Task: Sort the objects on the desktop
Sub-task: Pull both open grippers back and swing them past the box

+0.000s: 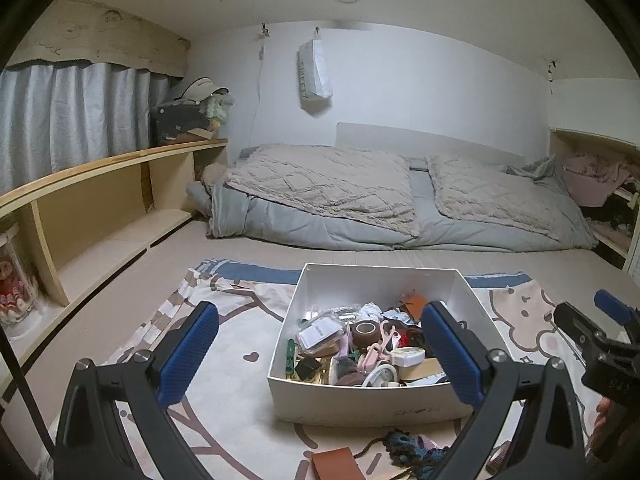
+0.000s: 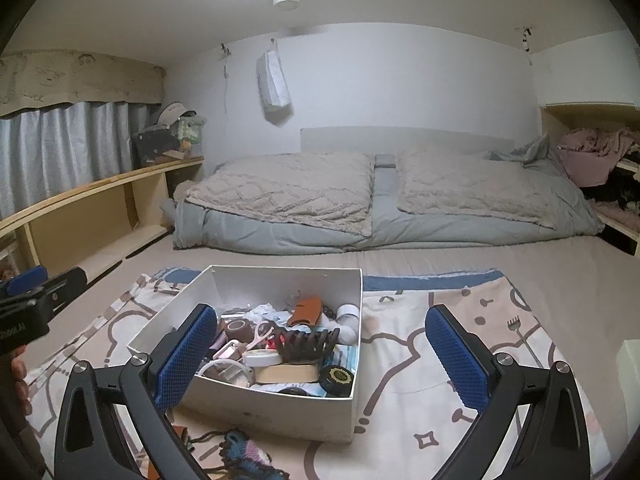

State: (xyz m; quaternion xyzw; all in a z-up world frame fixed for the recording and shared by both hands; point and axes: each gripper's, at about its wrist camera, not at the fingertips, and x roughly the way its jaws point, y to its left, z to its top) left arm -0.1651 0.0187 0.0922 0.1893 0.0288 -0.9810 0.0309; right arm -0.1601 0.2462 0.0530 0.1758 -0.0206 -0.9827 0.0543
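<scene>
A white cardboard box [image 1: 352, 284] stands on a patterned cloth and is full of several small items: a brown tape roll [image 1: 366, 330], a pink clip [image 1: 378, 350], a brown hair claw [image 2: 308, 344], a black round tin [image 2: 337, 378]. My left gripper [image 1: 320, 356] is open, held in front of the box, with nothing between its blue pads. My right gripper [image 2: 322, 356] is open too, its left pad over the box's near left corner [image 2: 256, 404]. A brown leather piece [image 1: 334, 462] and a knitted blue-pink item [image 2: 248, 454] lie on the cloth before the box.
The patterned cloth [image 1: 236, 364] covers a beige floor mat. Folded grey and beige bedding [image 1: 360, 196] lies beyond it. A wooden shelf [image 1: 100, 208] runs along the left wall. Another shelf with clothes [image 2: 600, 152] is at the right. A white object [image 2: 630, 364] sits at the cloth's right edge.
</scene>
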